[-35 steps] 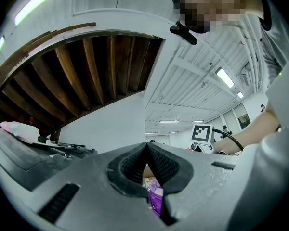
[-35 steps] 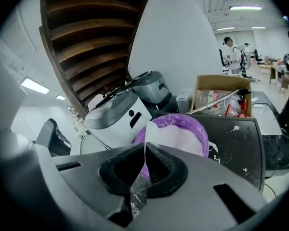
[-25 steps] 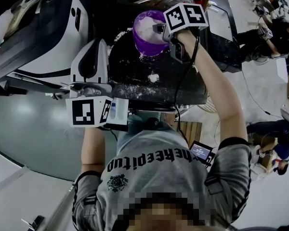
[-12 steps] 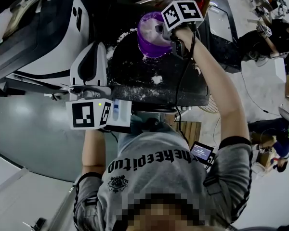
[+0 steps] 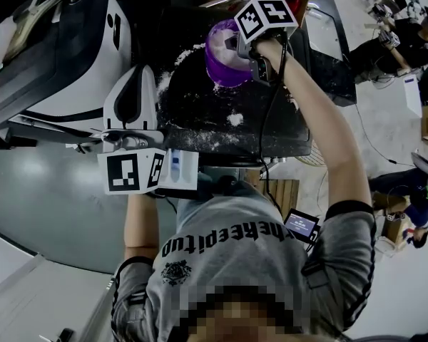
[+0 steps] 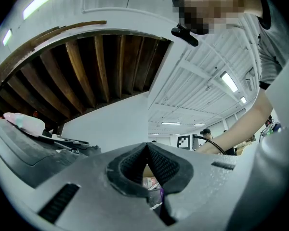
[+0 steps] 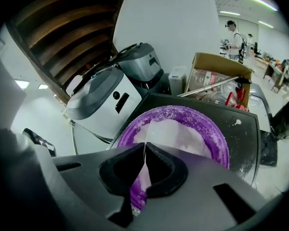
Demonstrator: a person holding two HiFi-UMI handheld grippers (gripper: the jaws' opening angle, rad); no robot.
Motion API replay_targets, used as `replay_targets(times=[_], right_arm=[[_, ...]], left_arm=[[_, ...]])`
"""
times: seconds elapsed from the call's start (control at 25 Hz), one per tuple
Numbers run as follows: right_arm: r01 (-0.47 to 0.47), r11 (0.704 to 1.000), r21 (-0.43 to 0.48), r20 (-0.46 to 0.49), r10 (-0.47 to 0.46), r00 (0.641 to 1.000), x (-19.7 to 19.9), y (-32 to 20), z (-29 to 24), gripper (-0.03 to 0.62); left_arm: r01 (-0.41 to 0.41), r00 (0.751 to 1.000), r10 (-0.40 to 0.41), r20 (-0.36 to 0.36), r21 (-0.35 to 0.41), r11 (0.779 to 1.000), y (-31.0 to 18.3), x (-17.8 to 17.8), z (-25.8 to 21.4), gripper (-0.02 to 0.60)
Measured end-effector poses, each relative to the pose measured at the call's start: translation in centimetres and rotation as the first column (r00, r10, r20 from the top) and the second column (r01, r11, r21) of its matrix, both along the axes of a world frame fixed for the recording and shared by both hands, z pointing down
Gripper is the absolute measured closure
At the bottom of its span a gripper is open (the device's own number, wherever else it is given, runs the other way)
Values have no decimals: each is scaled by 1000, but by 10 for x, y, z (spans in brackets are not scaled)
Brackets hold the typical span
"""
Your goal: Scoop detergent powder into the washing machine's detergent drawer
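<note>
A purple bowl (image 5: 222, 52) of white detergent powder (image 7: 183, 134) stands on a black tabletop (image 5: 221, 112). My right gripper (image 5: 237, 45) reaches over the bowl's near rim. Its jaws (image 7: 144, 146) are shut on the thin edge of a white scoop (image 7: 156, 136) that lies in the powder. My left gripper (image 5: 137, 84) hangs by the tabletop's left edge, next to the white washing machine (image 5: 50, 55). In the left gripper view its jaws (image 6: 147, 146) are shut with nothing between them. The detergent drawer does not show clearly in any view.
Spilled powder (image 5: 232, 117) dots the black tabletop. A cardboard box (image 7: 216, 73) with a metal rod sits behind the bowl. A grey and white appliance (image 7: 103, 102) stands left of the tabletop. People sit at desks at the far right (image 5: 414, 34).
My right gripper has edged a little farther over the purple bowl, still shut on the scoop. The left gripper has hardly moved.
</note>
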State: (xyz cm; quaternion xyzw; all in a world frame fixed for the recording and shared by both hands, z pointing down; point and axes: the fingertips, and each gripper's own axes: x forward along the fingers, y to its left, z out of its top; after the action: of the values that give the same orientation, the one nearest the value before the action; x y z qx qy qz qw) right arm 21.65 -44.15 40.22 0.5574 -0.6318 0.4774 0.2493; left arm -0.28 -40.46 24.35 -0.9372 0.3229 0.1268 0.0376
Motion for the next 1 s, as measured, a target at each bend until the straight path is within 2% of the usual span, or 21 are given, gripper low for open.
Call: replay_targets(times=[0.24, 0.52, 0.64, 0.76, 1.0], right_arm=[[-60, 998, 24, 96, 57, 994, -1, 2, -2, 586], [-103, 994, 42, 121, 97, 988, 7, 5, -5, 586], [-124, 991, 57, 168, 113, 979, 5, 7, -9, 586], [-166, 982, 89, 247, 140, 959, 4, 10, -16, 586], [-271, 951, 149, 433, 184, 882, 3, 22, -26, 586]], left_arm=[[-14, 1000, 14, -5, -10, 1000, -5, -1, 4, 577], [-37, 999, 37, -4, -10, 999, -8, 3, 5, 577], [-44, 999, 44, -3, -11, 999, -9, 4, 5, 577], [-48, 999, 48, -1, -8, 999, -8, 6, 4, 577], [-44, 999, 44, 4, 11, 999, 0, 11, -3, 577]])
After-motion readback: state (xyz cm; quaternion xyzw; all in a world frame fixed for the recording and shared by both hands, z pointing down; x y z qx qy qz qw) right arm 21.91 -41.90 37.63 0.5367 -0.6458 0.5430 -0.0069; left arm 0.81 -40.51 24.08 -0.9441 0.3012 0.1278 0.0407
